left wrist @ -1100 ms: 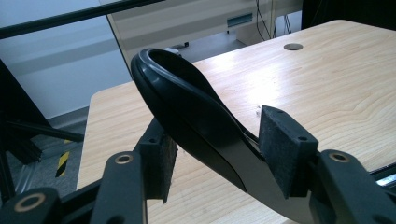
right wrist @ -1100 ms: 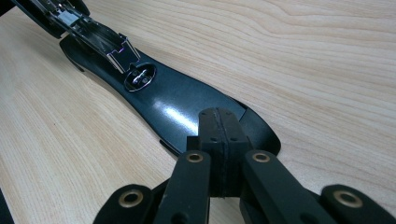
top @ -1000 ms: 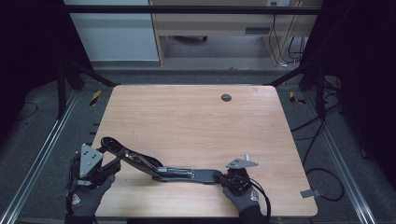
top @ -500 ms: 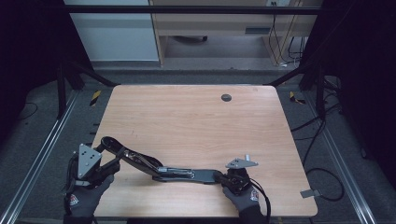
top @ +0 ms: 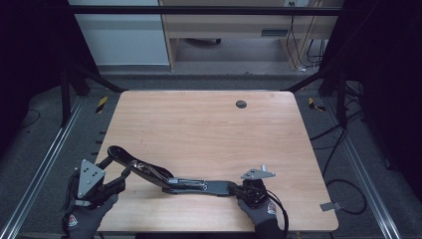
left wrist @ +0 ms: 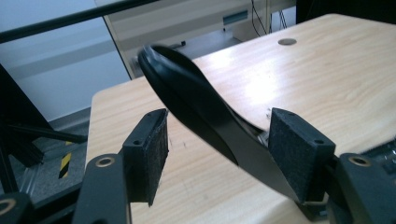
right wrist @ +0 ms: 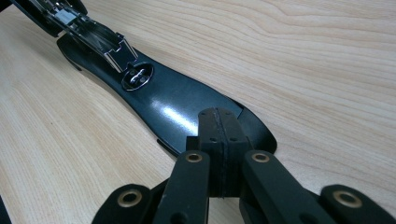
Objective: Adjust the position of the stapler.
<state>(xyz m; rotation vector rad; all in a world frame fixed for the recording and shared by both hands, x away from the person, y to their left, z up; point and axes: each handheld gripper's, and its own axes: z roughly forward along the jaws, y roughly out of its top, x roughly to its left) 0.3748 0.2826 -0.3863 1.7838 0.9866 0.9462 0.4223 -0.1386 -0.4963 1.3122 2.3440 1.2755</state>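
Note:
A black stapler (top: 199, 185) lies opened out flat near the front of the wooden table (top: 209, 129). Its curved top arm (top: 130, 160) rises toward the left. My left gripper (top: 117, 169) is open around that arm's end. Its jaws have just been opening. In the left gripper view the arm (left wrist: 196, 98) runs between the pads, against the right pad (left wrist: 299, 149) and apart from the left pad (left wrist: 152, 140). My right gripper (top: 239, 189) is shut, pads together, its tip (right wrist: 219, 126) resting on the end of the stapler's base (right wrist: 168, 102). The metal staple channel (right wrist: 88, 35) lies beyond.
A round dark grommet (top: 241, 104) sits in the table's far middle. Both gloved hands are at the table's front edge. Metal frame rails (top: 45, 164) run along both sides. Cables (top: 343, 144) hang off the right, and a cabinet stands beyond the table.
The left gripper's jaws have spread wider around the stapler's top arm. The right hand and the stapler's base have stayed put.

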